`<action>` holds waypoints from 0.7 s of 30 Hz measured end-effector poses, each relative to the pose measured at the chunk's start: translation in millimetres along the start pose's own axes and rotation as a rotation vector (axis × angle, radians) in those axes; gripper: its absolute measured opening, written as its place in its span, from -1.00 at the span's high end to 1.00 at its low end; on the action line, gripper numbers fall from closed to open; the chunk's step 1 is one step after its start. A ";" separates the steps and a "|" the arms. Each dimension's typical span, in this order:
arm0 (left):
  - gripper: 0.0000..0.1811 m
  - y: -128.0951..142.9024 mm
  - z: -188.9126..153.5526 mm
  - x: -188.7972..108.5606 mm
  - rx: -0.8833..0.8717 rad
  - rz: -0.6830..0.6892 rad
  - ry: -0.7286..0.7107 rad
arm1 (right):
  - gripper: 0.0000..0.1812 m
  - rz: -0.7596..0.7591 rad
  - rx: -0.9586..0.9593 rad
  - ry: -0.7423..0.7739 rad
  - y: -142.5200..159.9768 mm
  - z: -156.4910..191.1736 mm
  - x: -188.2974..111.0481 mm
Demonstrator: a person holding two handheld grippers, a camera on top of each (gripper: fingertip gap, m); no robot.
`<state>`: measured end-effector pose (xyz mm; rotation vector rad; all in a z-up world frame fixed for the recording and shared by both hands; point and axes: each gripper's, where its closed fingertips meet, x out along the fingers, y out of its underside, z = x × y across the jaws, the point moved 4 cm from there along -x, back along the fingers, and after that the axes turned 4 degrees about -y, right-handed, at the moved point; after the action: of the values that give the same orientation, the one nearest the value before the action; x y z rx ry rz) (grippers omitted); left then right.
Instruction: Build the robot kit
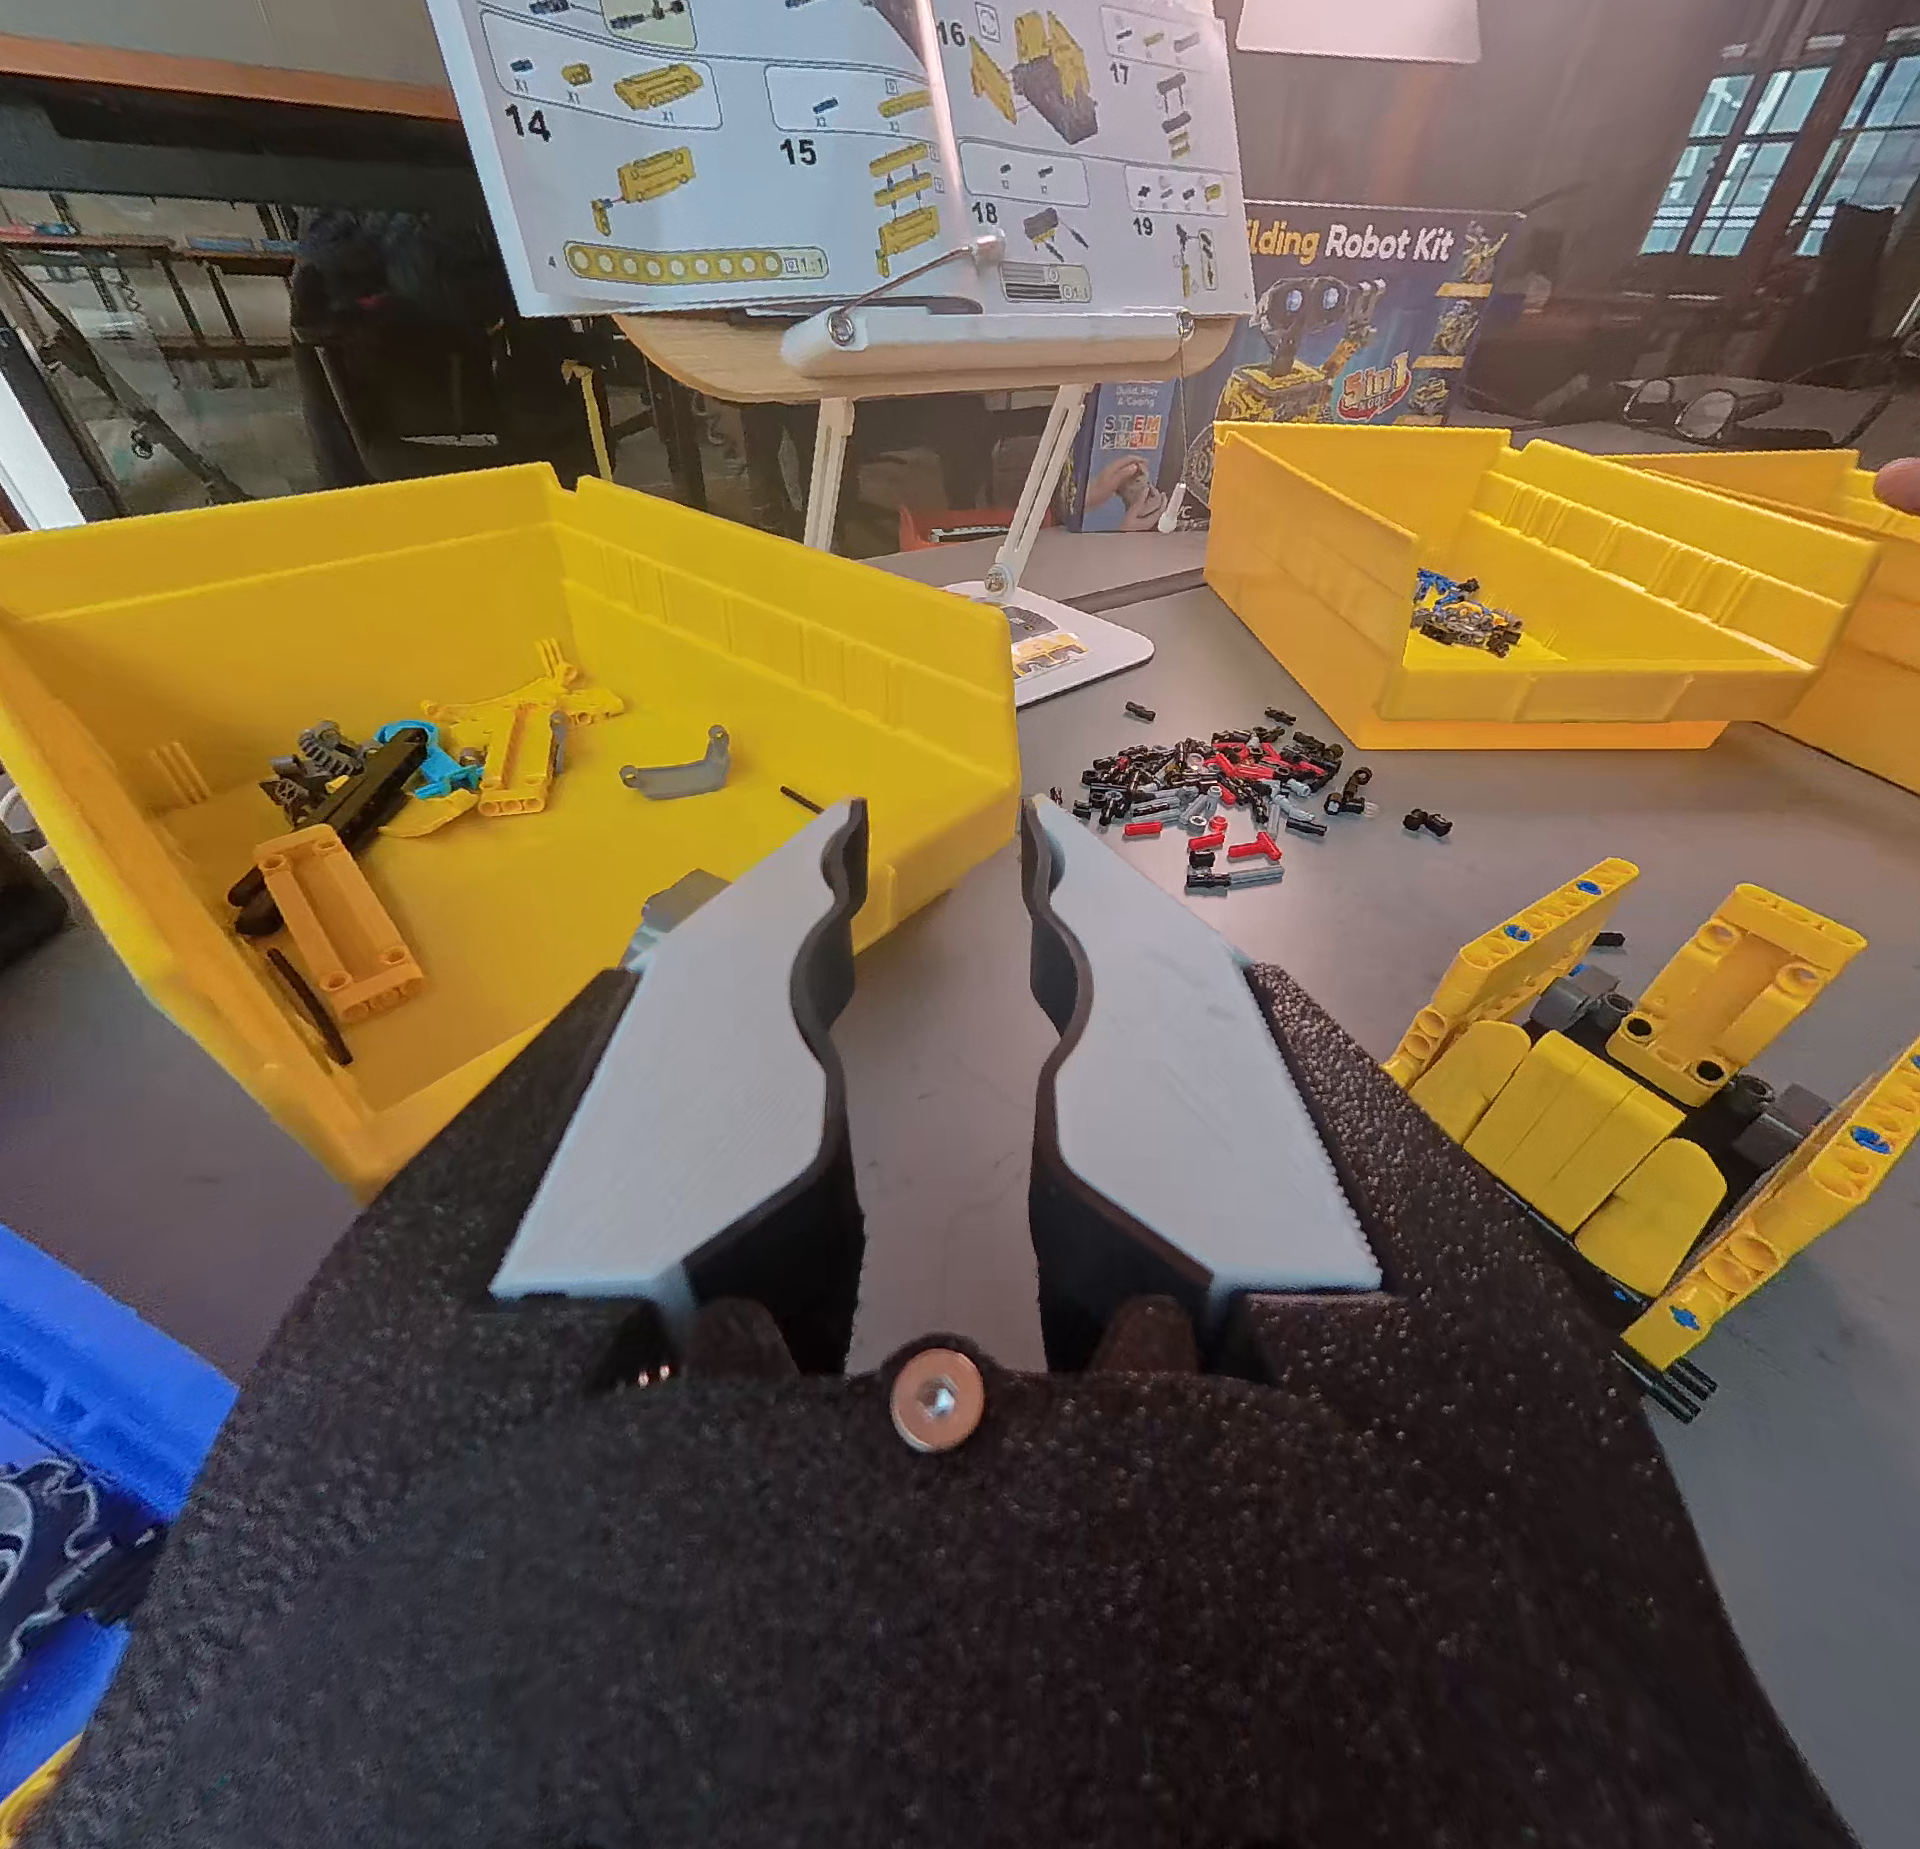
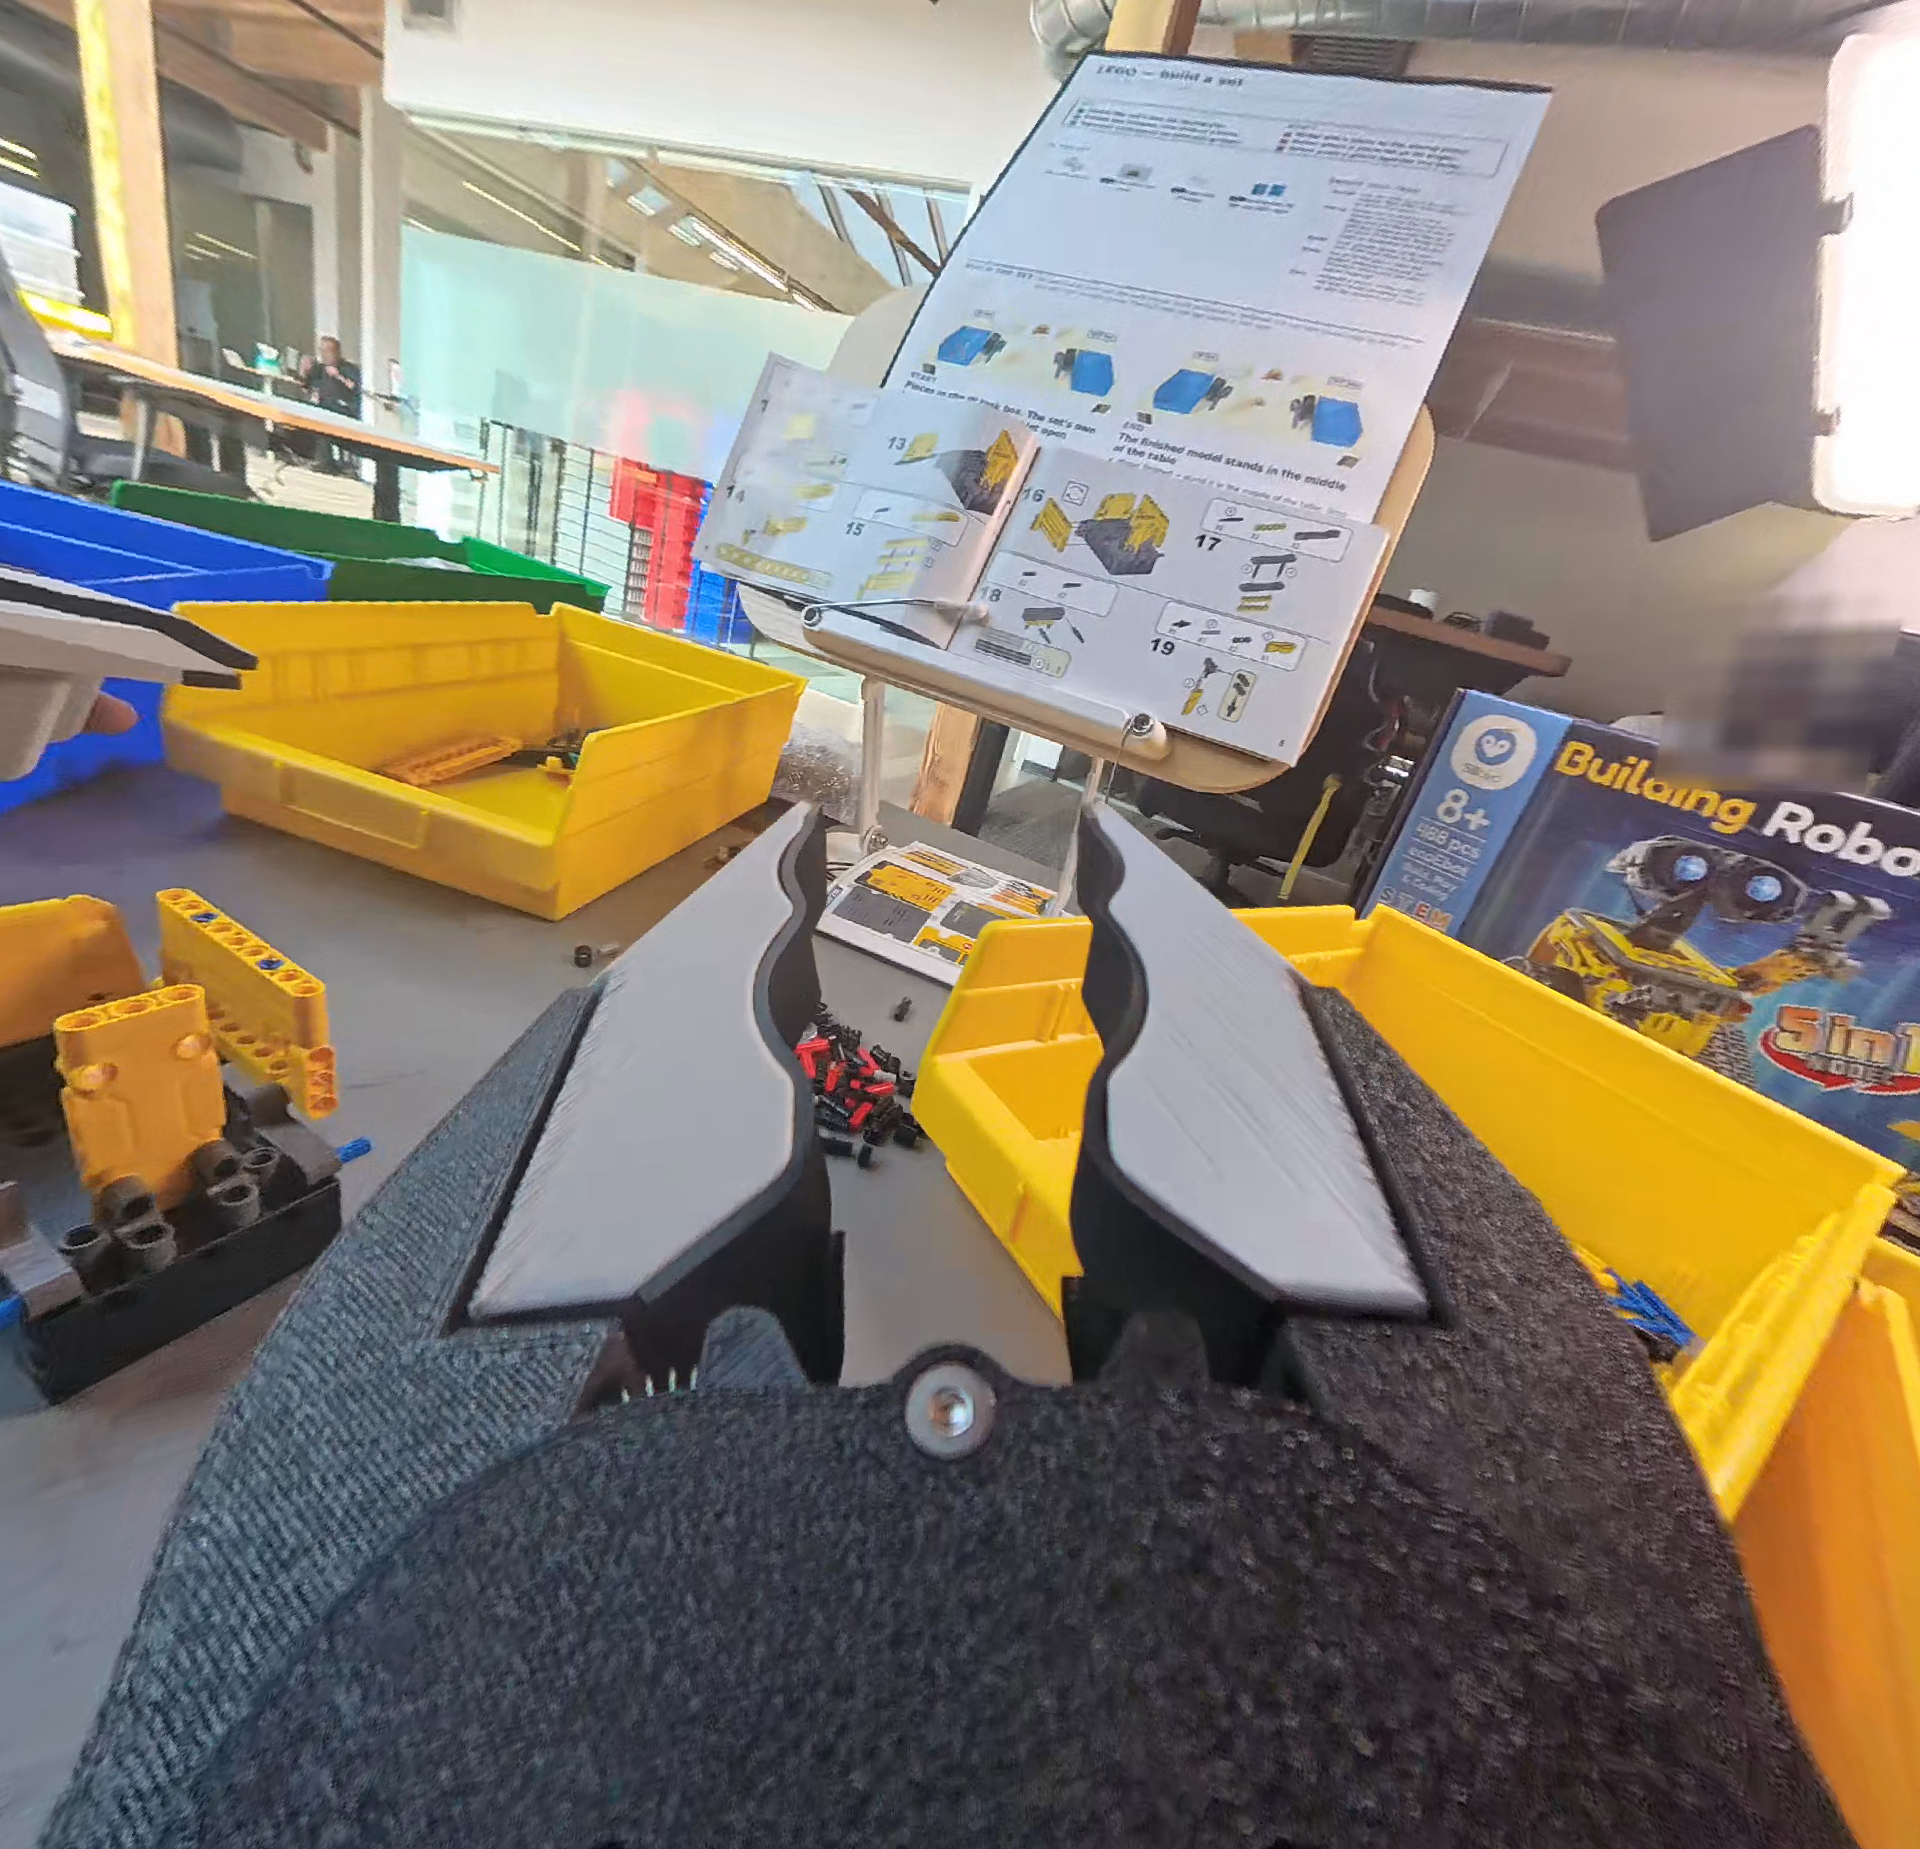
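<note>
on the grey surface (image 1: 1039, 1020) a half-built yellow and black model (image 1: 1621, 1113) stands to the right of the left tool (image 1: 943, 843), with side panels up and dark pin sockets bare on its base. it is plainly unfinished: many loose parts lie about it. a scatter of small black, red and grey pins (image 1: 1216, 781) lies just beyond the tool tips, and a yellow bin (image 1: 935, 656) to the left holds beams, a grey curved piece and a blue part. another yellow bin (image 1: 1299, 552) farther right holds a small heap of pins. an open instruction booklet (image 1: 831, 116) stands on a stand behind, with a kit box (image 1: 1351, 324) beside it.

the left tool hovers low above the surface, level and pointing forward, its tips just beside the near corner of the left bin. its jaws stand partly apart and hold nothing.

the right tool (image 2: 951, 864) hangs above the pin pile (image 2: 857, 1082), tilted slightly upward toward the booklet stand (image 2: 1039, 646), with a yellow bin (image 2: 1558, 1103) close at its right and the model (image 2: 156, 1103) at its left. its jaws gape a little wider and are empty too.
</note>
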<state>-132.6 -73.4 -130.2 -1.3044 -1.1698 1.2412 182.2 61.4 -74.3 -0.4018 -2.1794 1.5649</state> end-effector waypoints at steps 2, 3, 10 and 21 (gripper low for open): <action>0.69 0.3 -1.8 0.6 0.013 0.001 0.001 | 0.42 0.025 0.017 0.015 6.3 -4.2 2.0; 0.69 0.5 -2.6 0.7 0.020 0.001 0.000 | 0.40 0.034 0.029 0.024 9.2 -6.8 2.6; 0.61 -4.6 -2.5 -1.1 0.006 -0.035 0.011 | 0.40 0.046 0.094 0.060 22.2 -18.7 4.9; 0.54 -11.7 -2.9 -5.2 -0.033 -0.072 0.030 | 0.46 0.092 0.080 0.050 34.2 -16.8 9.7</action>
<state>-130.1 -77.7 -118.0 -1.2893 -1.2099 1.1506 181.7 90.8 -100.5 -0.5177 -2.0800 1.6665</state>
